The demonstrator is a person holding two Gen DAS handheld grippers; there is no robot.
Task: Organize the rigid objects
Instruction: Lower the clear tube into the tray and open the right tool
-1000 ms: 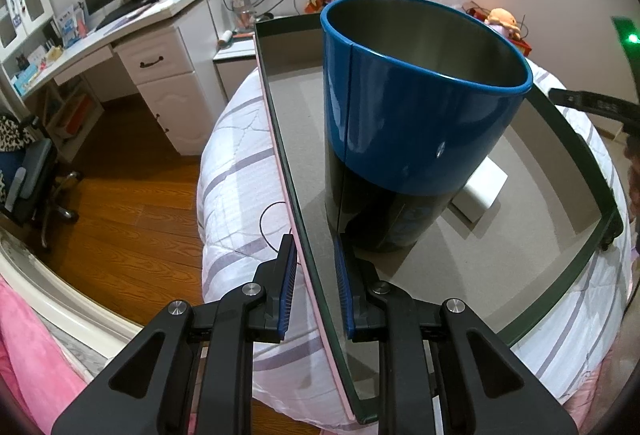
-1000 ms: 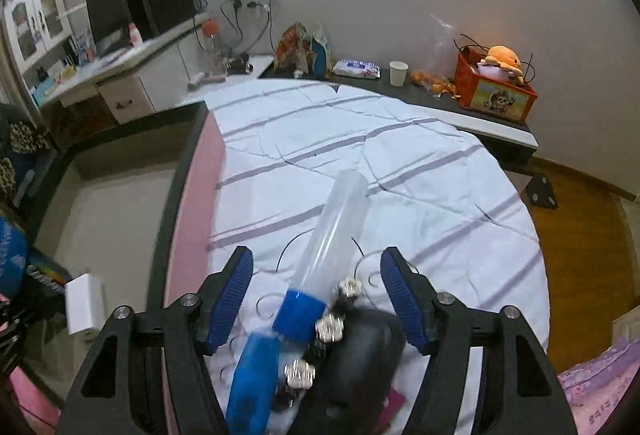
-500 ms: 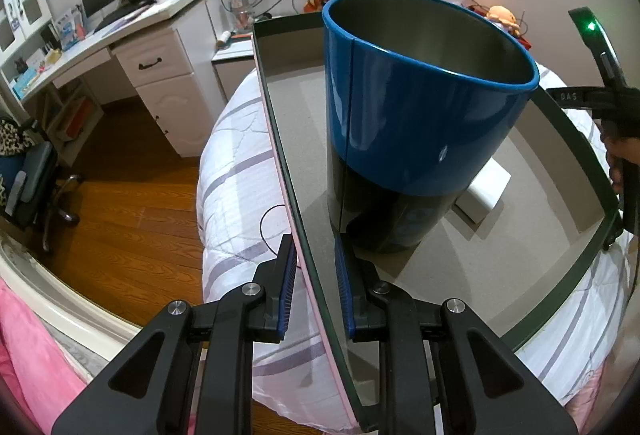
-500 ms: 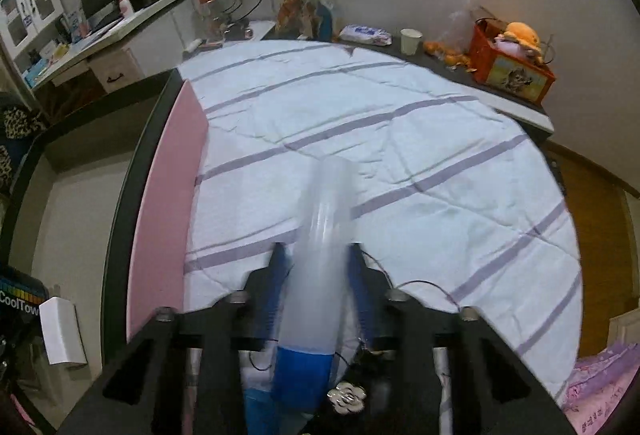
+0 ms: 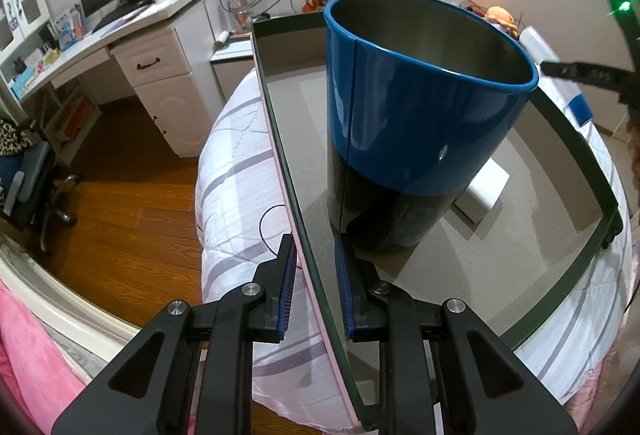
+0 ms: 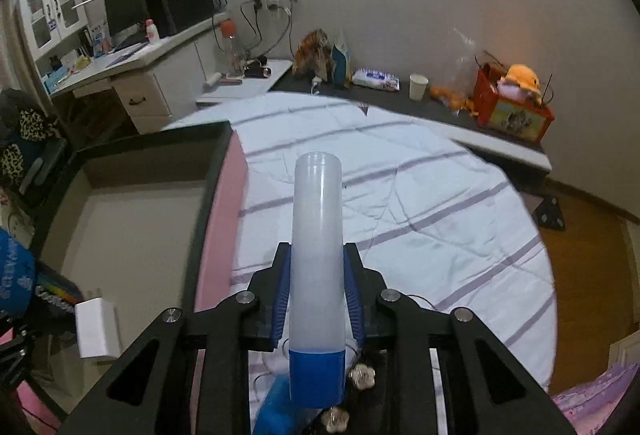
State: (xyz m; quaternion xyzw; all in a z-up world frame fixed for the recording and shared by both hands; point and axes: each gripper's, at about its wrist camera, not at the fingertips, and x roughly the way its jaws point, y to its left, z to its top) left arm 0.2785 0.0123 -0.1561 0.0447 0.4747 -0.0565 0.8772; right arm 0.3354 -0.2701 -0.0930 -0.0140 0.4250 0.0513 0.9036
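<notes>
1. Your right gripper (image 6: 316,299) is closing on a translucent plastic tube (image 6: 318,235) with a blue cap at its near end; the blue fingers (image 6: 282,295) already press its sides, and the tube points forward, above the striped bed quilt (image 6: 420,211).
2. Under the tube, at the frame's bottom edge, sit a blue object and small silvery flower-shaped pieces (image 6: 362,375); what they belong to is unclear.
3. Your left gripper (image 5: 316,291) has its fingers clamped on the near wall of the shallow storage box (image 5: 294,203), steadying it on the bed.
4. Inside the box stand a blue-and-black metal canister (image 5: 400,139), upright and empty at the top, and a small white box (image 5: 484,191) just beside it.
5. Judged from this, the pick-up step is in hand. The next move calls for you to carry the tube leftward over the pink-sided wall (image 6: 222,219) and lay it on the bare floor, clear of the canister.
</notes>
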